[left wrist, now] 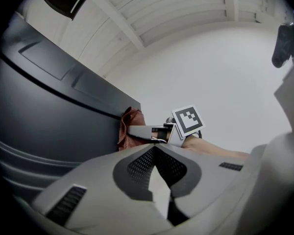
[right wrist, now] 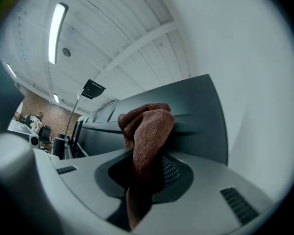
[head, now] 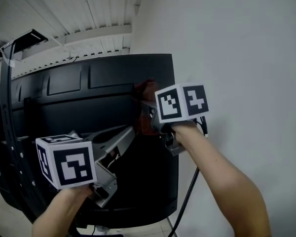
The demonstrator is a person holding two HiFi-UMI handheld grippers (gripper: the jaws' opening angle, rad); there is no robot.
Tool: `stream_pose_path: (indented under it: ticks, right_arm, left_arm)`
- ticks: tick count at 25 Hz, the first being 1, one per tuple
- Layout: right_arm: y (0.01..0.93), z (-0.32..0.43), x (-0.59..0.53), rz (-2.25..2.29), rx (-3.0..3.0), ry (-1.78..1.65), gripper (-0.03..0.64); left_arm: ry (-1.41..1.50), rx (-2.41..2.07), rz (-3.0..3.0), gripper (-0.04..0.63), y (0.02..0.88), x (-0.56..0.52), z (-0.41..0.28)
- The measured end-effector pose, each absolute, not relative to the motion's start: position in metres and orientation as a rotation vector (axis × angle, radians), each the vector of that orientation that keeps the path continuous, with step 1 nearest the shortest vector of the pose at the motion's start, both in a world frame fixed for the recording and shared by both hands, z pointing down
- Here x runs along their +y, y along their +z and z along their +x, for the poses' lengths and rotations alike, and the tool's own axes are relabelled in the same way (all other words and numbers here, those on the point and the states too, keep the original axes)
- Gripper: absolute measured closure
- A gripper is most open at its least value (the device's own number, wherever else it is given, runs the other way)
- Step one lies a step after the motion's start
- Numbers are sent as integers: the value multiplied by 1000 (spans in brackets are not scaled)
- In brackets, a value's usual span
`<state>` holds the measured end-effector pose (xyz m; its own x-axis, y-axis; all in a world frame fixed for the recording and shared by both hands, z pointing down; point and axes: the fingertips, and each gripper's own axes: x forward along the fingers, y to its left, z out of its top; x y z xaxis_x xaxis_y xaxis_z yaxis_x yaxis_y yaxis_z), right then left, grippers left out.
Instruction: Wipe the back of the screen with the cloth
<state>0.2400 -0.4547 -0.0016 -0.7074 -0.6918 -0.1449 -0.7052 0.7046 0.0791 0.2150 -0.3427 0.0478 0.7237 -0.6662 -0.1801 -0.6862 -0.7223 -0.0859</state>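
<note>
Right gripper view shows the right tool [right wrist: 146,166] clamped narrowly on a rust-brown terry cloth [right wrist: 149,126]. The cloth's bunched top stands above the jaws and presses on the back of the large black curved screen [right wrist: 196,116]. In the head view this contact lies in the screen's upper half, near its right edge. Left gripper view shows the left tool [left wrist: 157,149] with its jaws brought together and nothing between them. It points across the screen's back toward the cloth and sits lower and further from the screen's right edge. Whether its tips touch the screen cannot be told. A thin black cable [head: 187,201] hangs just beside the screen's lower right corner, and a plain white wall [head: 246,43] rises past the screen's right edge.
</note>
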Motion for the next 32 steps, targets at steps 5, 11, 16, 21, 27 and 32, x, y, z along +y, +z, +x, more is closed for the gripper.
stream_pose_path:
  ticks: [5, 11, 16, 21, 27, 32]
  right_arm:
    - [4, 290, -466, -1269, 2740, 193, 551]
    - [8, 308, -474, -1290, 2713, 161, 551]
    - [8, 304, -464, -1231, 2701, 148, 551]
    - [40, 262, -419, -1004, 2694, 193, 551]
    - [121, 188, -417, -944, 2755, 170, 551]
    - [141, 138, -412, -851, 2799, 191, 551]
  left_arm:
    - [190, 1059, -2810, 584, 55, -349, 239]
    - [183, 1068, -2811, 584, 59, -353, 244]
    - [197, 1080, -2806, 584, 62, -347, 241]
    - [229, 1073, -2729, 584, 83, -325, 228]
    - [113, 1175, -2630, 584, 142, -319, 195]
    - [140, 1309, -2572, 584, 169, -317, 152]
